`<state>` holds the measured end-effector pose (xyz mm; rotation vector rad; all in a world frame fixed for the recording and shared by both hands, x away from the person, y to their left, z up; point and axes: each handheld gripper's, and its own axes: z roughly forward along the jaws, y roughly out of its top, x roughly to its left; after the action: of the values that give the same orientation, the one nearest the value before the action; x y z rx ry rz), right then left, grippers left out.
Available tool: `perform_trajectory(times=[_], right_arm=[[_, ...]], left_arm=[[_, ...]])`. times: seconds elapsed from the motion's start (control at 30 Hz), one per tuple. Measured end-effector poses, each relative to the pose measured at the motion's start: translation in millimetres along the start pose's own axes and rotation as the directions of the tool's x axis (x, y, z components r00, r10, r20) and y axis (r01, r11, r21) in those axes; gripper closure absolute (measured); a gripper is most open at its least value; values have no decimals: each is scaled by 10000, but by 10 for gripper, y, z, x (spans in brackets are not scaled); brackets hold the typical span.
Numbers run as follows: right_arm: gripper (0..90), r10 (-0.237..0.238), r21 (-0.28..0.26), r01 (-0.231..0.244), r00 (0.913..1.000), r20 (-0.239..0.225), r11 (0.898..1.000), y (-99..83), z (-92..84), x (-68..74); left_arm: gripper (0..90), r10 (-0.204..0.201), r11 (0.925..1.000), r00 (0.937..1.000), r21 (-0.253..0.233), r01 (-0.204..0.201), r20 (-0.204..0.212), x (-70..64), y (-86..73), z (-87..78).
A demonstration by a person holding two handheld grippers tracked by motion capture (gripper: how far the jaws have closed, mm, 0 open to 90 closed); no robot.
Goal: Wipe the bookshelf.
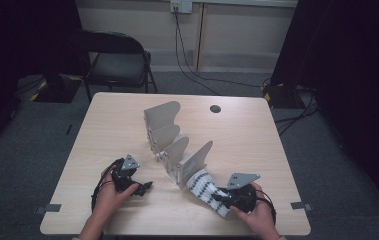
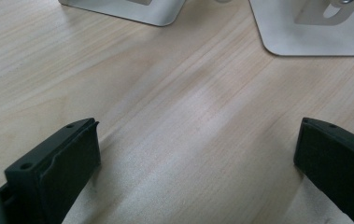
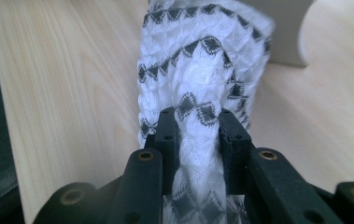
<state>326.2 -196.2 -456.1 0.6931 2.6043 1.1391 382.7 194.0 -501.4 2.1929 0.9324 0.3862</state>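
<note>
A white sock with black diamond bands (image 1: 204, 190) stretches from the front foot-shaped panel of a grey metal rack (image 1: 174, 145) toward the table's front right. My right gripper (image 1: 222, 196) is shut on the sock's bunched free end; in the right gripper view the sock (image 3: 198, 70) is pinched between the two black pads (image 3: 167, 135), with its other end over the rack panel (image 3: 286, 32). My left gripper (image 1: 144, 187) rests on the table at the front left, pointing right toward the rack. Its pads (image 2: 67, 158) stand wide apart over bare wood.
The rack has several upright panels running diagonally across the middle of the wooden table (image 1: 112, 125); its base plates (image 2: 305, 32) lie just ahead of my left gripper. A cable hole (image 1: 215, 108) sits at the back. A folding chair (image 1: 117, 60) stands behind the table.
</note>
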Motion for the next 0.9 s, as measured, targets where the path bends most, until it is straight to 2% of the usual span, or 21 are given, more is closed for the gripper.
perform_trajectory(times=[0.1, 0.13, 0.17, 0.33, 0.37, 0.4, 0.47, 0.53, 0.63, 0.7, 0.73, 0.8, 0.9], right_arm=[[740, 25, -509, -19, 9999, 124, 9987, 54, -134, -8], [740, 25, -509, -19, 9999, 124, 9987, 54, -134, -8], [740, -18, -870, 42, 9996, 274, 9962, 114, -250, -8], [741, -205, -1873, 262, 9993, 323, 9820, 292, -470, 56], [741, -205, -1873, 262, 9993, 323, 9820, 292, -470, 56], [740, -427, -2138, 485, 9986, 317, 9757, 375, -512, 117], [740, -530, -2284, 584, 9982, 296, 9718, 413, -521, 151], [741, -791, -2453, 800, 9968, 134, 9661, 505, -469, 240], [741, -961, -2282, 941, 9954, 23, 9691, 532, -372, 283], [740, -1048, -1965, 998, 9944, -150, 9754, 520, -256, 301], [740, -1044, -1705, 972, 9940, -333, 9805, 478, -150, 311], [740, -1042, -1614, 966, 9938, -393, 9822, 459, -115, 314], [740, -937, -1088, 867, 9937, -615, 9903, 363, 67, 315]], left_arm=[[0, 12, 10000, 10000, 8, -12, -9, 1, 0, -1], [0, 12, 10000, 10000, 8, -12, -9, 1, 0, -1], [0, 14, 10000, 10000, 9, -14, -7, 1, 0, -1], [0, -17, 10000, 10000, 3, 17, 0, -1, 0, 0], [0, 18, 10000, 10000, 9, -18, -11, 1, 0, -1], [0, 13, 10000, 10000, 9, -13, -8, 1, 0, -1], [0, 19, 10000, 10000, 12, -19, -12, 1, 0, -1], [0, 53, 10000, 10000, 20, -53, -37, 3, 1, -3], [0, 24, 10000, 10000, 19, -24, -25, 1, 0, -2], [0, 55, 10000, 10000, 23, -55, -38, 3, 1, -3], [0, -41, 10000, 10000, -25, 41, -7, -3, -1, 1], [0, 9, 10000, 10000, -23, -9, -30, 0, 0, 0], [0, 16, 10000, 10000, 9, -16, -9, 1, 0, -1]])
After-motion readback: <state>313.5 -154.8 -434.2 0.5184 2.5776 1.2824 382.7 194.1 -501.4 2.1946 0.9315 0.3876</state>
